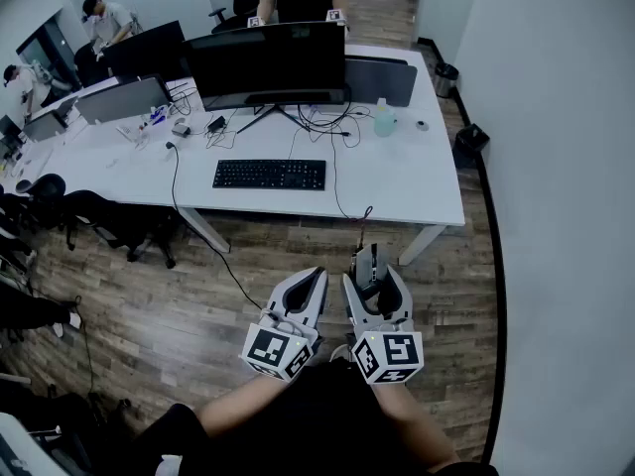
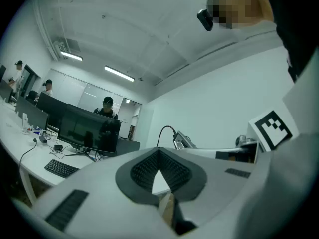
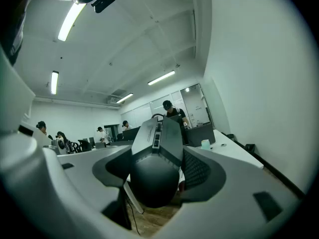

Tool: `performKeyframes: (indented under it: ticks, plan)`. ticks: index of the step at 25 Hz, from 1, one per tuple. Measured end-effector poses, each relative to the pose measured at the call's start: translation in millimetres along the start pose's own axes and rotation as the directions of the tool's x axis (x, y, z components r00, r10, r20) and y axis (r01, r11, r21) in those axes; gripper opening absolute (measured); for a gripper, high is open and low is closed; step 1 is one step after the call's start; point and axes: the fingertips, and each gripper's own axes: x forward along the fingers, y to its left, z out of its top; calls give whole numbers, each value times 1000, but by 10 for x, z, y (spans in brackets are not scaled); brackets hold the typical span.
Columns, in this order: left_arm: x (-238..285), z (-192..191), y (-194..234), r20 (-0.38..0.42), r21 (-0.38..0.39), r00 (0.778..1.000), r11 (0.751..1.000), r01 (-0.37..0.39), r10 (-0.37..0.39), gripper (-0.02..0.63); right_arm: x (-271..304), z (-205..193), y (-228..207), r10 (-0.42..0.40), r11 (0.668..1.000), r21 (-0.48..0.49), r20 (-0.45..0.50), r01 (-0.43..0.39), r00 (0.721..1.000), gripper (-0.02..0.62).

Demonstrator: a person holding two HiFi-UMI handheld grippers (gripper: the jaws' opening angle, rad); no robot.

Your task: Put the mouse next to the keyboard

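My right gripper (image 1: 371, 278) is shut on a dark wired mouse (image 1: 367, 266), held over the wooden floor, short of the white desk (image 1: 417, 181). In the right gripper view the mouse (image 3: 155, 168) fills the gap between the ribbed pads, nose pointing away. Its cable (image 1: 355, 222) runs up to the desk edge. The black keyboard (image 1: 269, 174) lies on the desk in front of the wide monitor (image 1: 268, 62). My left gripper (image 1: 314, 284) hangs beside the right one. Its jaws meet at the tip with nothing between them. The keyboard (image 2: 62, 168) also shows low left in the left gripper view.
A bottle (image 1: 384, 119) and loose cables lie on the desk near the monitor stand. Black chairs (image 1: 109, 221) stand at the left. A bin (image 1: 446, 77) sits by the white wall (image 1: 566, 167) on the right. People work at desks behind.
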Motion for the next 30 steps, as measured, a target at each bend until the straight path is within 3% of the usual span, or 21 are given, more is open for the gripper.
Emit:
performKeyframes:
  ticks: [6,13,23,30]
  plan:
    - [-301,67,99,35,-10,999,1000,-19,19,3,-118,-119,276,-38,999,-34,-9,38,999,308]
    - [-403,-6,209,19,-36,999,999,-36,37,3,-92,-255,382,-20,1000,-10,-52,19,998,308]
    - [146,-22,269,11,-5,999,999,-53,53,3,218,16,-8,25,1000,-14,-46,-25,999,310]
    - [344,-97,417,12,6,991,991,-135,135,3,465,12,-217,79,997,-15,-61,-80,995,309]
